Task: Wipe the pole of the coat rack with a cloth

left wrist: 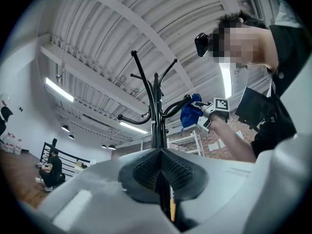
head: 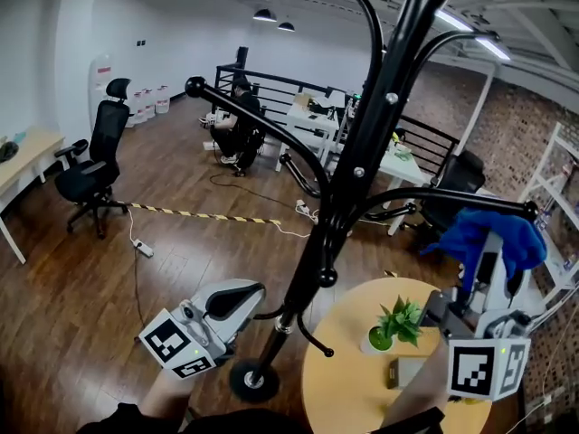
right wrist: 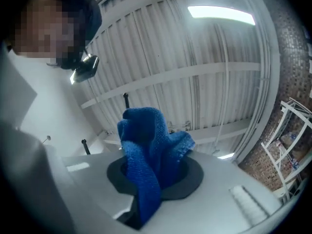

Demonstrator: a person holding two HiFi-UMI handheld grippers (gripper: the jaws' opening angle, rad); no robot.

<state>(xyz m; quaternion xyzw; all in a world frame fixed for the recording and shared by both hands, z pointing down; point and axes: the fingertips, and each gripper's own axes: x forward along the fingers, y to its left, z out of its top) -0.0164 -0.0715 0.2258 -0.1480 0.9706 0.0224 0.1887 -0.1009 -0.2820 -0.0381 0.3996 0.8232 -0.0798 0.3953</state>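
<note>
While clamping blue cloth (right wrist: 146, 145) in right tongs (right wrist: 153, 172) beside rack arm (head: 434, 197), holds left tongs (left wrist: 161, 172) closed, empty, near coat rack pole (head: 362, 143), off left edge of bench (head: 344, 387).

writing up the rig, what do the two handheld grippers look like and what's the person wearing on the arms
The left gripper and right gripper have smooth white moulded bodies with dark ribbed pads set in a black surround. Each carries a cube of black-and-white square markers. No cables show. The sleeve is black.
</note>
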